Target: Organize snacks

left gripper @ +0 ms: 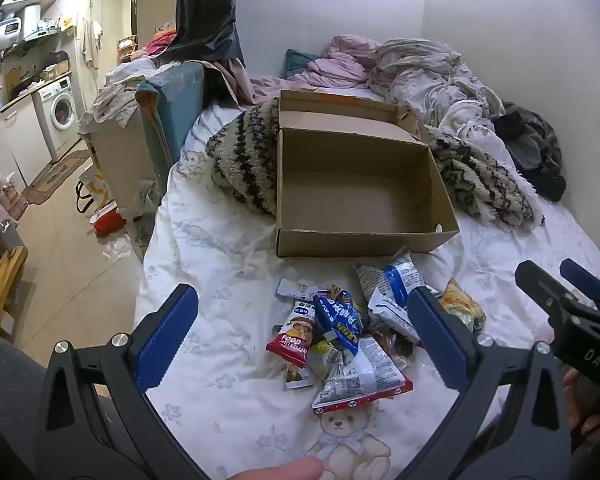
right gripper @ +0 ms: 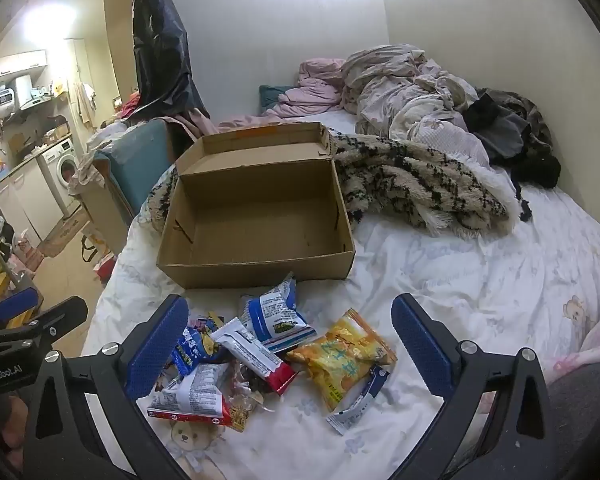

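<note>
Your snack packets lie in a loose heap on the bed's white sheet, just near of the open, empty cardboard box. Both your left gripper and right gripper hover over the heap, jaws spread wide, holding nothing.
</note>
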Available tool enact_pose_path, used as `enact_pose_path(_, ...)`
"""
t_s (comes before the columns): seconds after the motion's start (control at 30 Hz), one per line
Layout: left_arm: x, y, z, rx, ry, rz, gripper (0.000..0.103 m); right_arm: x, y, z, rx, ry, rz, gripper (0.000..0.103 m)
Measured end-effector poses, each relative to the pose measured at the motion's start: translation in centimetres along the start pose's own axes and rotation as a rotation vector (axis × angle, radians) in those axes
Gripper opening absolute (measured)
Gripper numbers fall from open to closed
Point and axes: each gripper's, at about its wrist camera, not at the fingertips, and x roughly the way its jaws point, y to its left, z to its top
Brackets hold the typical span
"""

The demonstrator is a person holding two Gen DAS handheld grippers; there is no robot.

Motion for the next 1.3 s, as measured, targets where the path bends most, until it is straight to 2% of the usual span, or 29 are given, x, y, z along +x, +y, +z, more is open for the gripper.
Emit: enact_pose_path(1.3,0.0,-0.04,-0.02,0.006,-0.006,0.005,0.103,-0.09,-0.04,0.13,0.007,-0.001,0.004,0.103)
